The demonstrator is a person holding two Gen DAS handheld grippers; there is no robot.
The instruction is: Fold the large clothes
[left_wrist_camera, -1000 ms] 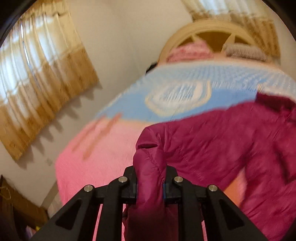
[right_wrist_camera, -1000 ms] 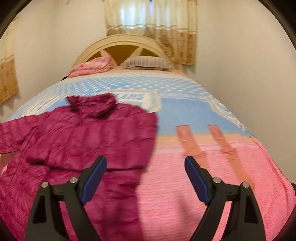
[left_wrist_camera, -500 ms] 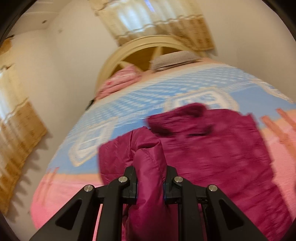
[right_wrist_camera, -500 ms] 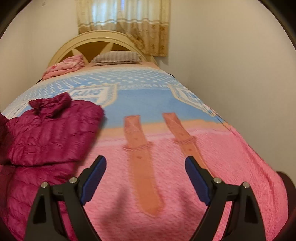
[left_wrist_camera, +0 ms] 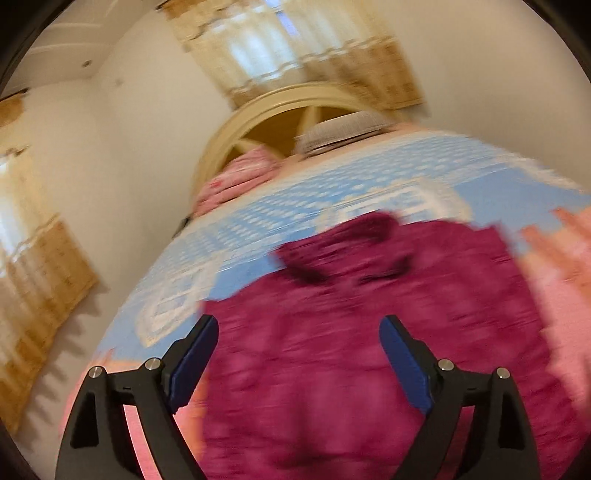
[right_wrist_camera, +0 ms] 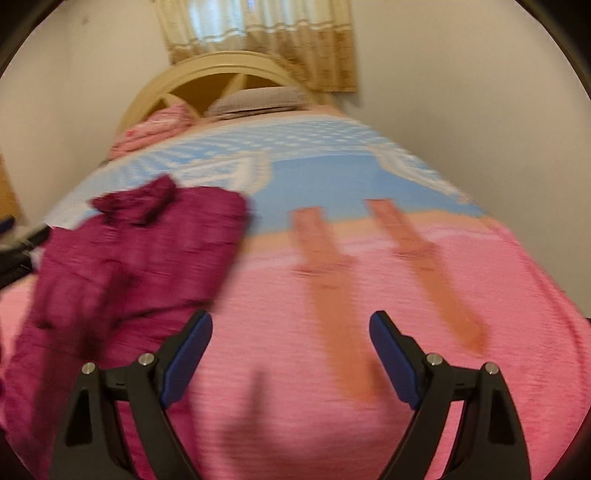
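A quilted magenta puffer jacket (left_wrist_camera: 351,332) lies rumpled on the bed (right_wrist_camera: 369,295), collar toward the headboard (right_wrist_camera: 207,74). The left gripper (left_wrist_camera: 299,354) hangs over it, jaws opening, nothing pinched. The right gripper (right_wrist_camera: 291,350) gapes above the fuzzy pink-and-blue blanket. Beige curtains (right_wrist_camera: 258,33) hang behind.
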